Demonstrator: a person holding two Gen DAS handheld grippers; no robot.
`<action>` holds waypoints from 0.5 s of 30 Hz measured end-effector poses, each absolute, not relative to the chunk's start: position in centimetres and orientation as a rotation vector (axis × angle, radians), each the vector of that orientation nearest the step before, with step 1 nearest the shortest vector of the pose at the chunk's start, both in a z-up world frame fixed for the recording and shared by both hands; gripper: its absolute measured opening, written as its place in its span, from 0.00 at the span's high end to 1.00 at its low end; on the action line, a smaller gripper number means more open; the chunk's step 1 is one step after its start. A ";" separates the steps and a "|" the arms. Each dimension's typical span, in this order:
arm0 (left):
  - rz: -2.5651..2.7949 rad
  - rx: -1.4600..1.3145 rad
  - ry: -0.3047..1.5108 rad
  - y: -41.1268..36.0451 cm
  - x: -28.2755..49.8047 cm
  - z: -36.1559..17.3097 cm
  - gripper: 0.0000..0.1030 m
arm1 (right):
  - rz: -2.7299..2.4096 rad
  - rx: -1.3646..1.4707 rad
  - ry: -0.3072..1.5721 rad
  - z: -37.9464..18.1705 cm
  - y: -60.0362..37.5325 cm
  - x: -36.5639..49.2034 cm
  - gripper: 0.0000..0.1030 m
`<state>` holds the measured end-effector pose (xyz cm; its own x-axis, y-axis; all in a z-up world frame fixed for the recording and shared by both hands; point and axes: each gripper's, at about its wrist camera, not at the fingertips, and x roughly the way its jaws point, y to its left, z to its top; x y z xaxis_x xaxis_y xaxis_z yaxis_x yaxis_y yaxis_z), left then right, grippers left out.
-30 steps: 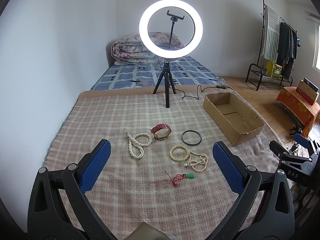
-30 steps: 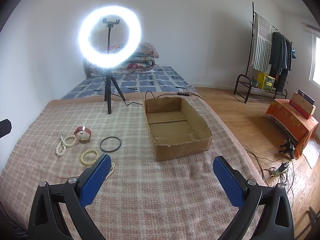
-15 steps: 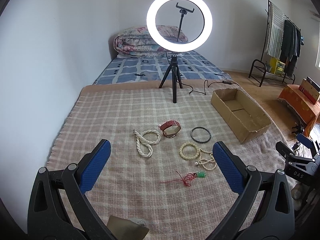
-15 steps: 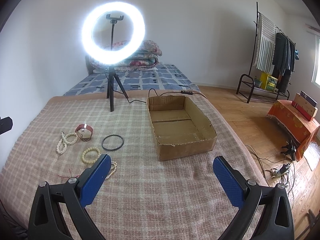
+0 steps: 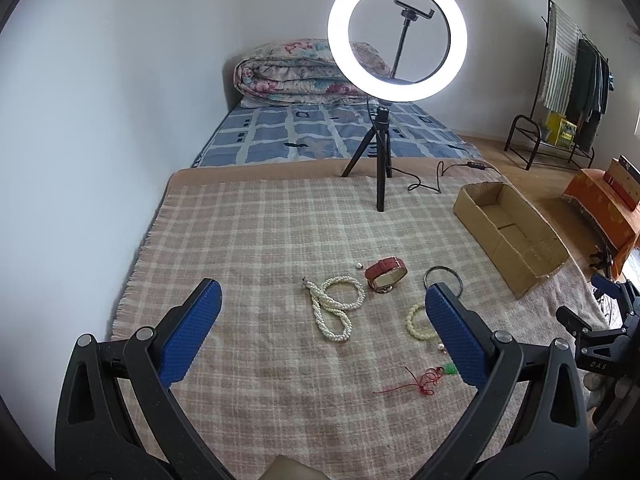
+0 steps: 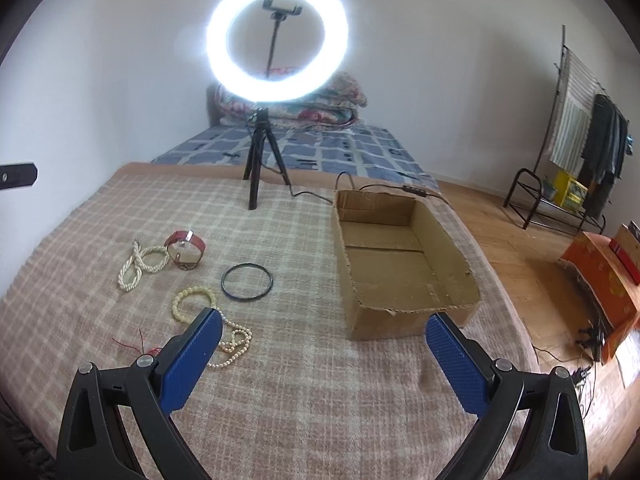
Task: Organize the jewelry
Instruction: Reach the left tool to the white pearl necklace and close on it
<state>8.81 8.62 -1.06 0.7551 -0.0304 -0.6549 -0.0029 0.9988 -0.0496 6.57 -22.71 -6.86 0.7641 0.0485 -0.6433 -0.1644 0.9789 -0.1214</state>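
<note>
While both tongs (image 5: 322, 312) (image 6: 324, 342) gape wide, gripping nothing, the cardboard box (image 6: 404, 268) beside the jewelry sits bare inside.

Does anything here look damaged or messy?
Yes: the cardboard box has a torn, ragged front edge, and it holds nothing, while the jewelry, like the pearl necklace, lies scattered on the blanket.

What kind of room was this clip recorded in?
Most likely a bedroom at home: a bed with a folded quilt against the wall, a clothes rack hung with garments, and a ring light set up for filming.
</note>
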 end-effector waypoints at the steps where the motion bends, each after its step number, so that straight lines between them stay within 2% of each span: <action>1: -0.012 -0.078 0.723 9.4 9.1 -1.4 0.04 | 0.135 -0.172 0.711 -7.1 -22.6 7.0 0.00; 3: -0.011 -0.141 0.744 10.9 9.7 -2.2 0.07 | 0.159 -0.170 0.749 -7.7 -22.4 7.8 0.01; 5: 0.007 -0.164 0.779 11.7 10.4 -3.2 0.16 | 0.172 -0.180 0.786 -8.2 -22.3 8.4 0.02; 6: 0.013 -0.162 0.794 11.8 10.6 -3.6 0.24 | 0.175 -0.187 0.802 -8.5 -22.2 8.6 0.03; 9: 0.015 -0.155 0.843 11.7 11.5 -5.3 0.27 | 0.183 -0.189 0.850 -9.7 -22.1 9.3 0.08; 12: -0.001 -0.178 0.918 11.5 12.4 -7.4 0.42 | 0.216 -0.161 0.923 -11.3 -21.9 10.0 0.19; 14: -0.014 -0.192 0.957 11.0 12.8 -8.5 0.45 | 0.245 -0.154 0.967 -12.4 -21.7 10.3 0.28; 15: -0.023 -0.205 0.977 10.9 13.0 -9.1 0.45 | 0.254 -0.157 0.985 -13.0 -21.5 10.4 0.29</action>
<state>12.99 10.87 -9.06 0.5610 -0.1113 -0.8203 -0.0729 0.9804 -0.1829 10.37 -21.47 -12.96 0.5271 0.1410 -0.8380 -0.2820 0.9593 -0.0160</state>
